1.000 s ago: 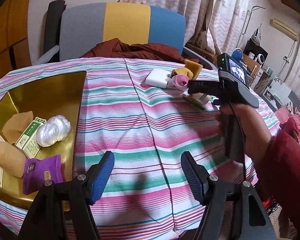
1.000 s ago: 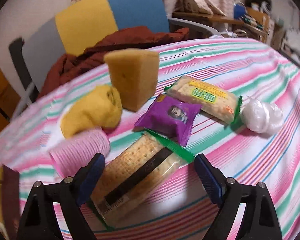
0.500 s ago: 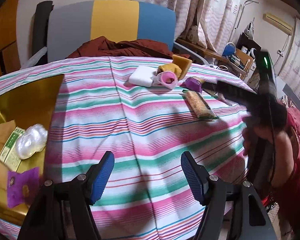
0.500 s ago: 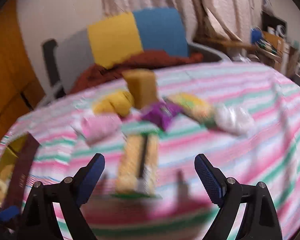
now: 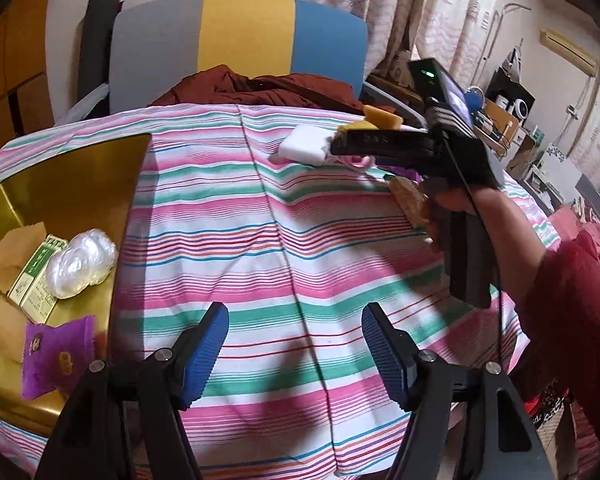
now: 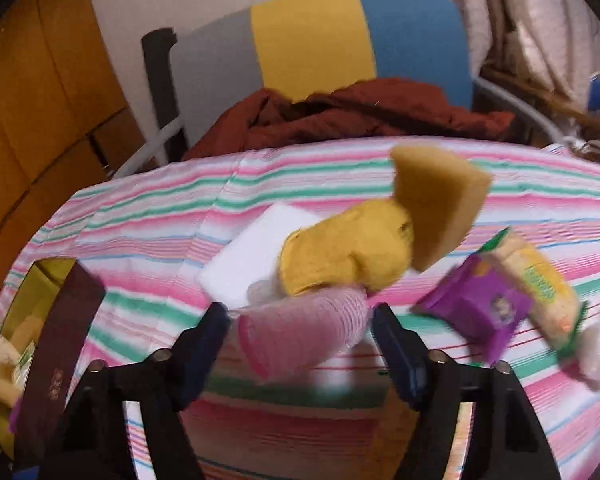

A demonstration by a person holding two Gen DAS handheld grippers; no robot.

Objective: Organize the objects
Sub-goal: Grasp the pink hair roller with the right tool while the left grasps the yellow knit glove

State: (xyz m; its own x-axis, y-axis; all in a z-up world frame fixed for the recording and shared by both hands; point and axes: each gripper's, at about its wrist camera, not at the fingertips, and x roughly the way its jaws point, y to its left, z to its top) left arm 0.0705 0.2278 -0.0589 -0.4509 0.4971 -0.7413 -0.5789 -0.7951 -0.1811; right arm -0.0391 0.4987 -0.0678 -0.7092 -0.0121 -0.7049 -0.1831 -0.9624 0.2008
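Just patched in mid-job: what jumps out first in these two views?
In the right wrist view, the right tongs have just been closing around the pink ribbed roll lying between their pads; blur hides whether they press it. Behind it sit a yellow cloth, a white block and a tan sponge wedge. In the left wrist view, the left tongs hang open over the striped tablecloth, beside the gold tray.

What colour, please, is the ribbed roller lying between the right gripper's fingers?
Pale pink; the ribbed roller shows best in the right wrist view.
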